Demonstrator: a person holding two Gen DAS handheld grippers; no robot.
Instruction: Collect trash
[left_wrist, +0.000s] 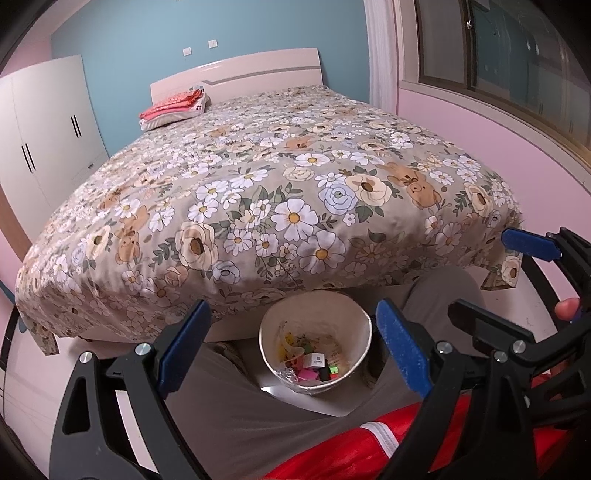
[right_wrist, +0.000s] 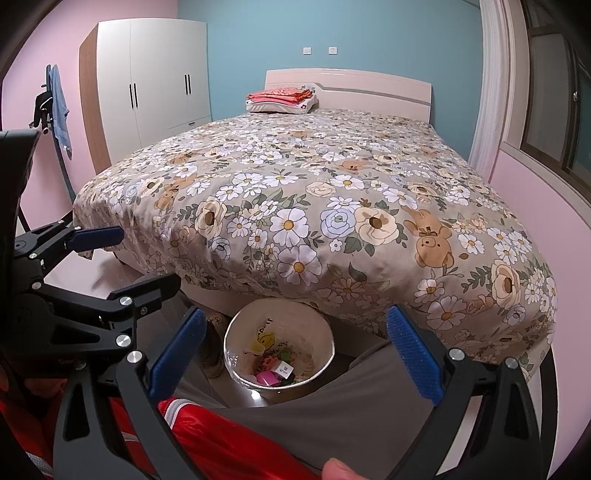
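Both tongs spread wide, holding nothing, above the trash bin.

The left tongs (left_wrist: 293, 352) and right tongs (right_wrist: 295, 360) frame the white bin (right_wrist: 236, 334) on the floor against the bed (right_wrist: 314, 206); a QR-coded box (right_wrist: 283, 370) lies inside, its print unreadable.

Bin (right_wrist: 279, 354) on the floor before the bed (right_wrist: 314, 192), trash (right_wrist: 275, 373) inside, wardrobe (right_wrist: 147, 74) behind left.

Both wrist views look from the bed's (left_wrist: 258, 177) foot toward its headboard, sharing the near bin (right_wrist: 236, 332) below.
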